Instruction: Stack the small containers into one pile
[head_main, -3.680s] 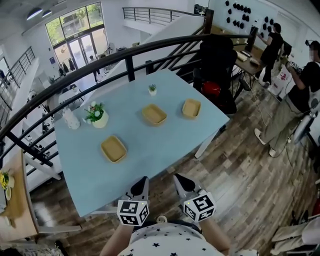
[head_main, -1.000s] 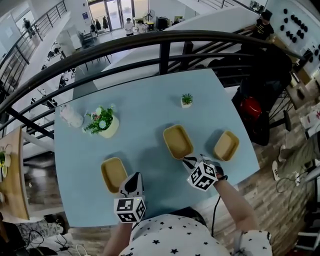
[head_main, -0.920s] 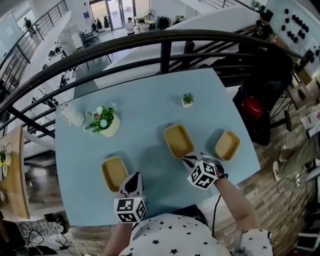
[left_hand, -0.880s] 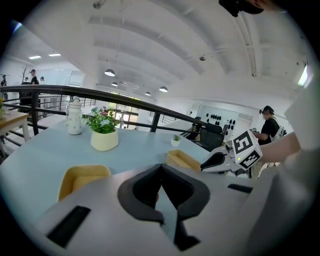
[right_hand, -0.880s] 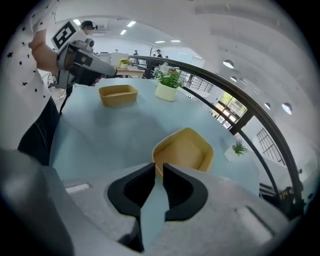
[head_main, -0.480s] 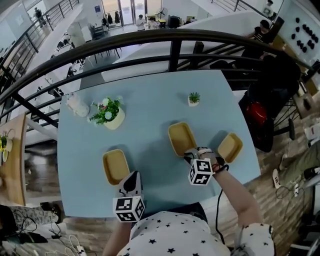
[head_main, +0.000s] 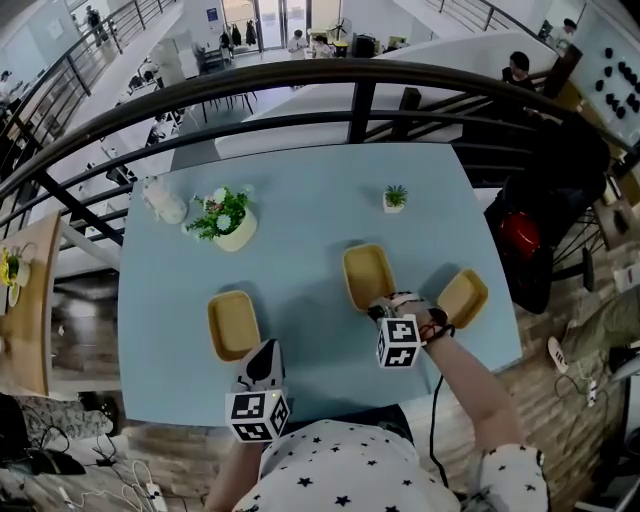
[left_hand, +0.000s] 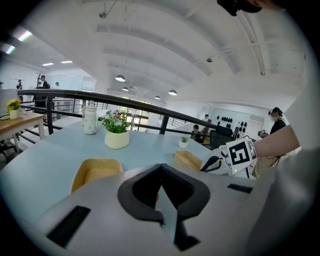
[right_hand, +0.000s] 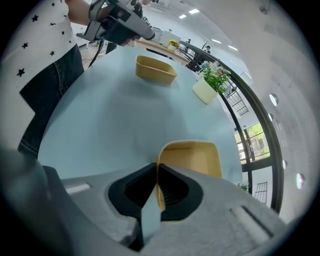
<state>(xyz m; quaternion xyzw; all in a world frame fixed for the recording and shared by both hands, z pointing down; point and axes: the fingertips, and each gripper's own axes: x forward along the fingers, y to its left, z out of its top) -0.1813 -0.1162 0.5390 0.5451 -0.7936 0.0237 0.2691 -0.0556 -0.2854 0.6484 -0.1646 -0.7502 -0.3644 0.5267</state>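
**Entry 1: containers.** Three shallow tan rectangular containers, none stacked yet, lie well apart on the pale blue surface (head_main: 300, 190).
- the left container (head_main: 232, 322)
- the middle container (head_main: 366, 272)
- the right container (head_main: 464, 296), near the surface's right edge

**Entry 2: grippers.** Two.
- The right gripper (right_hand: 157, 168) is clamped on the middle container's near wall, with the rim running between its jaws. By my reading this hold suits lifting it by the edge onto a neighbour.
- The left gripper (left_hand: 161, 167) has its jaws together on nothing and hangs just short of the left container (probably idle until needed).

**Entry 3: bystanders.** One each, all toward the far side and away from the work.
- a cream pot of flowers (head_main: 236, 232)
- a small potted green plant (head_main: 395, 199)
- a white bottle (head_main: 166, 204)
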